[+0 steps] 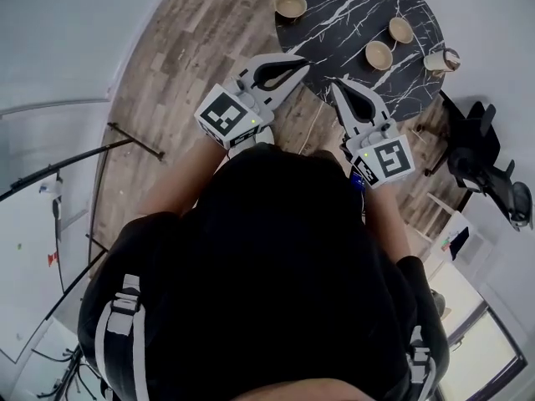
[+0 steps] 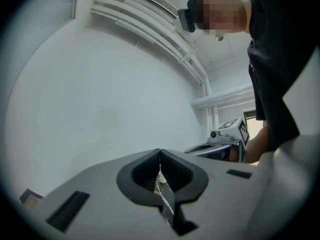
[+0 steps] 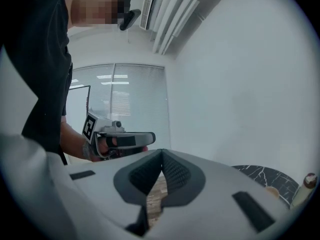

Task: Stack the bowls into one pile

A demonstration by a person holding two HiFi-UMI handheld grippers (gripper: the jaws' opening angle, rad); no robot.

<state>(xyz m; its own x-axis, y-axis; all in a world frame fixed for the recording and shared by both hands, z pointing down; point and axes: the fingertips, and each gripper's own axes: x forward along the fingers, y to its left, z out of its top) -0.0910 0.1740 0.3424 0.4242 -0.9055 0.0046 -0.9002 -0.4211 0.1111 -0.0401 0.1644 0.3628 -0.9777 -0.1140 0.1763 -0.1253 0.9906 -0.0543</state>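
Three tan bowls stand apart on a round black marble table (image 1: 351,15): one bowl (image 1: 291,5) at its far left, and a second bowl (image 1: 400,29) and a third bowl (image 1: 378,55) toward the right. My left gripper (image 1: 303,61) hovers at the table's near edge, shut and empty; its tips (image 2: 160,151) meet. My right gripper (image 1: 336,84) is beside it, also shut with nothing held, its tips (image 3: 162,151) touching. Both point level toward the table, short of the bowls. In each gripper view the other gripper shows alongside.
A pale cup (image 1: 440,60) stands at the table's right edge, beside the bowls. A black chair-like stand (image 1: 485,161) sits on the wooden floor (image 1: 192,48) to the right. A black metal frame (image 1: 134,136) is at the left. White walls surround the room.
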